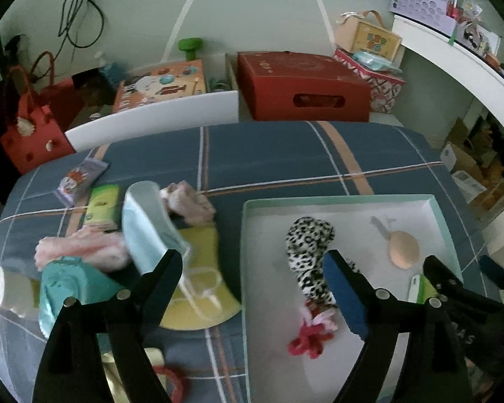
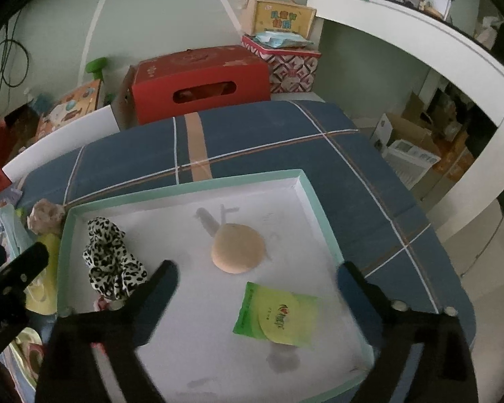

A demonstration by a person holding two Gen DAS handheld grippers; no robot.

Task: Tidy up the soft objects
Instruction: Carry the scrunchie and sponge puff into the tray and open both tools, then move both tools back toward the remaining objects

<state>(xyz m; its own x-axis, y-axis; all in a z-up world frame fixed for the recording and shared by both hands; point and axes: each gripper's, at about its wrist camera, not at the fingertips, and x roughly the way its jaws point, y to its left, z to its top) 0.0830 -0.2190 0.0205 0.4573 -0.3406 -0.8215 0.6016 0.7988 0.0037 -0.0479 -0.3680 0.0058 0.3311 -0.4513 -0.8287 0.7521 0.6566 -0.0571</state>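
A mint-rimmed white tray lies on the blue plaid bedcover. In it are a leopard-print soft toy with a red-pink tassel, a round beige puff and a green tissue pack. My right gripper hangs open above the tray, with the tissue pack lying loose below its fingers. My left gripper is open over the tray's left rim and holds nothing. Left of the tray lie a pink fluffy cloth, a light blue pouch, a crumpled pink-beige cloth and a yellow piece.
More clutter sits on the bedcover at the left: a teal item, a green pack, a purple pack, a white roll. Behind the bed stand a red box and a red gift bag. A white curved shelf runs along the right.
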